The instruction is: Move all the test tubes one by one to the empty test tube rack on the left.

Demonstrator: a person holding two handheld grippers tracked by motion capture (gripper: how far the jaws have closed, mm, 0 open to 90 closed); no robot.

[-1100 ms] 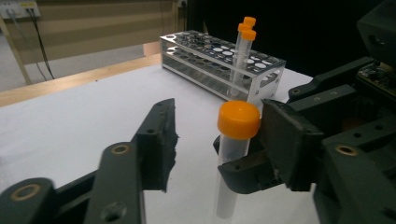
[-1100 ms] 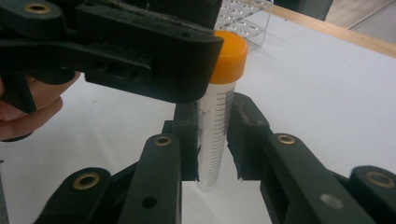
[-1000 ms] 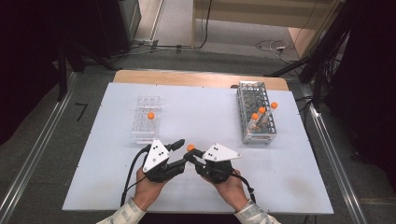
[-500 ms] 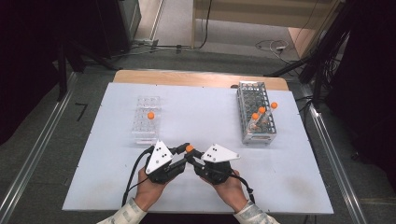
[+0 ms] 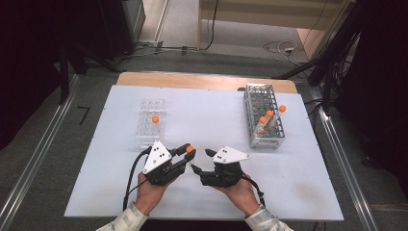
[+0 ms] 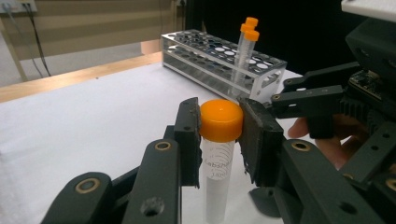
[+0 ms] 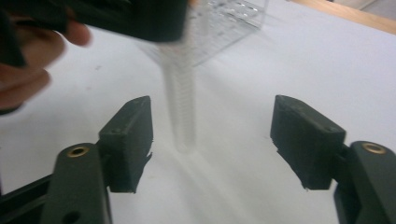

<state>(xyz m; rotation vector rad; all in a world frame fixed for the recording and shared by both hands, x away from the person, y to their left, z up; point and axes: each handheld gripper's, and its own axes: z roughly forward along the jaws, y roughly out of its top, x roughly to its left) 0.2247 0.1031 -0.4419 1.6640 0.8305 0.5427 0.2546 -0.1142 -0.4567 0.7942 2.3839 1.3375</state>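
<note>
A clear tube (image 6: pixel 217 172) with an orange cap (image 6: pixel 222 120) stands upright just above the white table. My left gripper (image 6: pixel 222 126) is shut on the cap, which shows at the jaw tips (image 5: pixel 188 150) in the high view. My right gripper (image 5: pixel 200 160) is just right of it, and its jaws have just been opening. In the right gripper view they (image 7: pixel 215 135) stand wide apart, with the tube's blurred body (image 7: pixel 182 107) between them, nearer the left pad and touching neither.
A wire rack (image 5: pixel 263 120) at the right holds three orange-capped tubes (image 5: pixel 269 114). A small clear rack (image 5: pixel 150 122) at the left holds one capped tube (image 5: pixel 155 118). The table's wooden far edge (image 5: pixel 207 79) runs along the back.
The right gripper's jaws have opened off the tube and drawn slightly to the right. The left gripper has closed on the cap and keeps the tube.
</note>
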